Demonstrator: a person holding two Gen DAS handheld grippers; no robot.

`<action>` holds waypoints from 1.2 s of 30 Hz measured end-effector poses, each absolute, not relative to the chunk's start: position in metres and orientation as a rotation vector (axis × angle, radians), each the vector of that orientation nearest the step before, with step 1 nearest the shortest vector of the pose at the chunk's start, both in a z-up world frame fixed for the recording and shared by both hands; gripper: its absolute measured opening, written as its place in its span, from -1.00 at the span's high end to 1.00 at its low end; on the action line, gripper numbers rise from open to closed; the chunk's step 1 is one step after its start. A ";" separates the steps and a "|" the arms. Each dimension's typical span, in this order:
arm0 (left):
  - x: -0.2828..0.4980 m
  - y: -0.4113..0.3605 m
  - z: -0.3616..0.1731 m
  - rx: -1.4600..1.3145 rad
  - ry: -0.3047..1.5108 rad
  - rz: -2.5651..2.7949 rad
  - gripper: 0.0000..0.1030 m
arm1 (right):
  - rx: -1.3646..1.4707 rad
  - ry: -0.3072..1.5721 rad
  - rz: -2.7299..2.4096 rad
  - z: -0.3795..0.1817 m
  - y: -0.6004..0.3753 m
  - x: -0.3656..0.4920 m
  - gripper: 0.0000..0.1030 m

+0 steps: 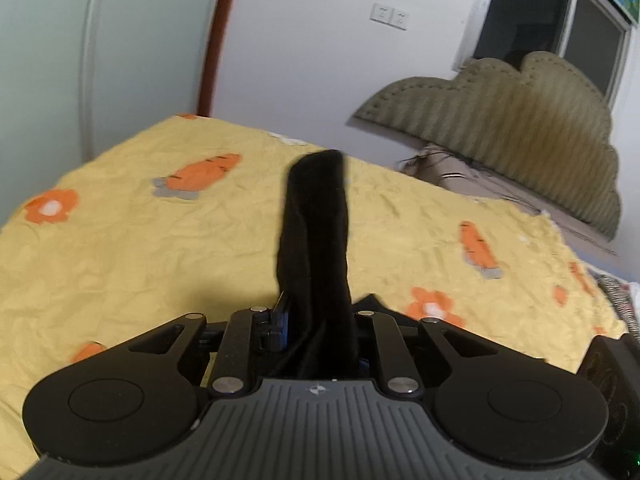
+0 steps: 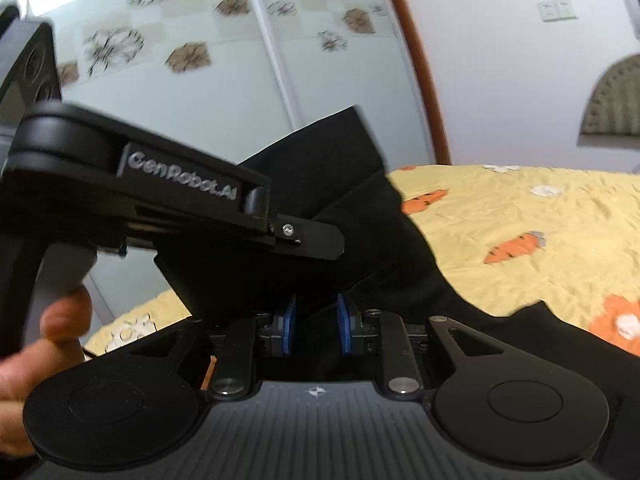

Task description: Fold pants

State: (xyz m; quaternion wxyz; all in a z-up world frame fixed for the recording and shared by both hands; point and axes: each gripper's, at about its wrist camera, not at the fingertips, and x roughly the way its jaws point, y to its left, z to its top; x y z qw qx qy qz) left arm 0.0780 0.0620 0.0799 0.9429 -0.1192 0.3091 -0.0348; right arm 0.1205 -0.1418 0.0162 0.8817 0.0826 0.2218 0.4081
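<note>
The black pants (image 1: pixel 316 232) hang lifted above the yellow bedsheet (image 1: pixel 120 240). In the left wrist view my left gripper (image 1: pixel 320 332) is shut on a bunched strip of the black cloth, which rises straight up from its blue pads (image 1: pixel 282 328). In the right wrist view my right gripper (image 2: pixel 316 326) is shut on another part of the pants (image 2: pixel 360 208), the cloth pinched between its blue pads (image 2: pixel 343 328). The left gripper's body (image 2: pixel 160 192) crosses the upper left of that view, close above the right one, with a hand (image 2: pixel 44 340) on its grip.
The bed carries a yellow sheet (image 2: pixel 520 208) printed with orange carrots and flowers. A padded headboard (image 1: pixel 520 128) stands at the far right under a dark window (image 1: pixel 540 20). Frosted sliding doors (image 2: pixel 200 40) and a brown door frame (image 1: pixel 216 40) close off the far side.
</note>
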 end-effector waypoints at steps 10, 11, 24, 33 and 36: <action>0.079 -0.029 0.083 -0.246 0.636 -0.236 0.60 | 0.284 0.421 0.702 0.024 -0.217 0.097 0.58; 0.078 -0.039 0.081 -0.246 0.640 -0.257 0.58 | 0.294 0.417 0.684 0.023 -0.226 0.095 0.58; 0.099 -0.179 0.033 -0.148 0.755 -0.456 0.56 | 0.439 0.455 0.437 -0.017 -0.349 0.076 0.55; 0.107 -0.239 0.000 -0.083 0.813 -0.500 0.38 | 0.550 0.506 0.353 -0.049 -0.399 0.077 0.54; 0.114 -0.247 -0.010 -0.106 0.869 -0.553 0.15 | 0.592 0.540 0.334 -0.059 -0.413 0.076 0.51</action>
